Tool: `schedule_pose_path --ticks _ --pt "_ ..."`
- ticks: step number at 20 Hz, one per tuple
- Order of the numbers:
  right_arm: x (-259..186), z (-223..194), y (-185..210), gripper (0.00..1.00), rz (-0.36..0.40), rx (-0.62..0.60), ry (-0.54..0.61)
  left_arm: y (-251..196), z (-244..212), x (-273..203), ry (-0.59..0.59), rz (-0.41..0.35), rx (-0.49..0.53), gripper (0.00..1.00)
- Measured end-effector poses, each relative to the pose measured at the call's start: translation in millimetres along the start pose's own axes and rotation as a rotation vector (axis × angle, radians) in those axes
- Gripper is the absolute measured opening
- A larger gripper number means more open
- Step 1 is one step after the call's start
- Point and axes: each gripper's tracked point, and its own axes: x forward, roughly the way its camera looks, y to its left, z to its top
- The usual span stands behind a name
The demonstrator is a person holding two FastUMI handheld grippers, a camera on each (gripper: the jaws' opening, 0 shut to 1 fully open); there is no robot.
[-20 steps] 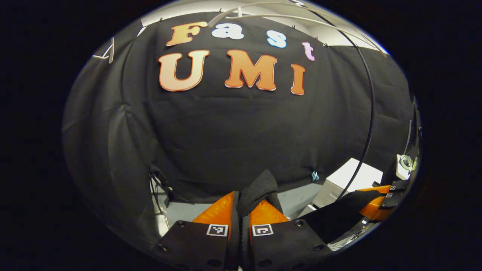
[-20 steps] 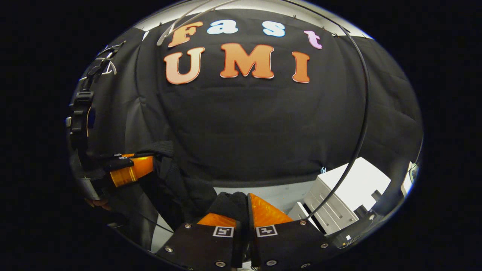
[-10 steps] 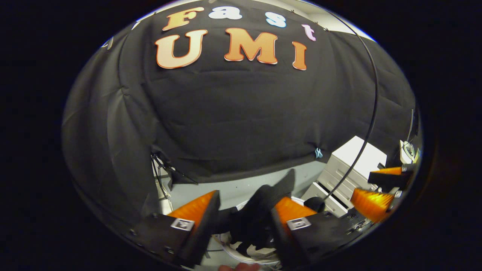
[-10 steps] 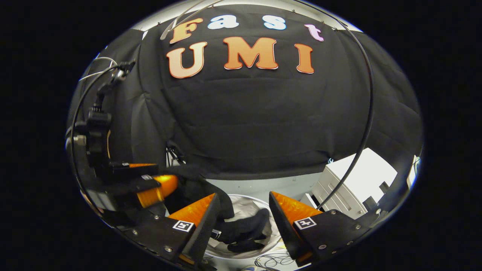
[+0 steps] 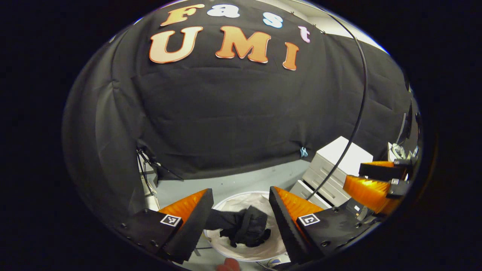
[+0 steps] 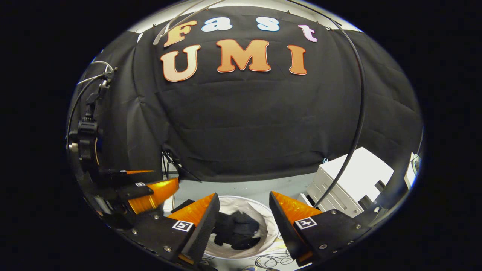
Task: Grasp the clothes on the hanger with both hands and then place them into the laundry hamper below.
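- Dropped now: black clothes [image 5: 244, 230], let go by both tongs a moment back, lying bunched in the white laundry hamper [image 5: 229, 201] below.
- At far left of the right gripper view: left gripper [image 6: 156, 188], spread wide, holding nothing.
- In the middle, low down: left gripper [image 5: 239, 210] in its own view, fingers wide apart on either side of the hamper, likely opened to let the cloth fall straight in.
- Same for the right gripper [image 6: 243, 209]: wide open, empty, hanging right over the hamper [image 6: 241, 201], clothes [image 6: 237, 229] dark in the middle of it.
- Further right: white drawers [image 5: 331, 177] beside the hamper, on the floor.
- At far right of the left gripper view: right gripper [image 5: 367, 177], open too.
- Looks done; nothing left to grab.
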Motion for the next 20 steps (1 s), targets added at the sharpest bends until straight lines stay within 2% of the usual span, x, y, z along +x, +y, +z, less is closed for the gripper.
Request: schedule_pose_path --ticks 3,4,8,9,11,12,17,18,19,20 --pt "-13 27 -2 0.82 -0.011 0.003 -0.055 7 45 -20 -0.097 0.026 -0.020 1.00" --pt "-23 40 -2 0.82 -0.014 0.001 -0.082 8 65 -28 -0.141 0.029 -0.023 0.97" --pt "-60 107 -2 0.82 -0.024 0.002 -0.221 11 139 -69 -0.316 0.033 -0.036 0.96" --pt "-68 125 0 0.83 -0.022 0.006 -0.258 9 154 -79 -0.352 0.033 -0.039 1.00" --pt "-88 159 0 0.83 -0.023 0.012 -0.334 8 185 -102 -0.422 0.036 -0.041 0.92" --pt "-102 177 1 0.82 -0.022 0.013 -0.375 6 200 -112 -0.455 0.029 -0.042 0.96" --pt "-146 231 -2 0.83 -0.028 0.020 -0.482 -5 239 -160 -0.545 0.026 -0.033 1.00" --pt "-155 244 -2 0.83 -0.030 0.021 -0.508 -6 247 -166 -0.565 0.025 -0.029 0.93" --pt "-160 252 -3 0.77 -0.033 0.017 -0.530 -7 252 -172 -0.590 0.027 -0.023 1.00" --pt "-165 257 -4 0.77 -0.040 0.011 -0.549 -9 256 -178 -0.615 0.028 -0.013 0.97"
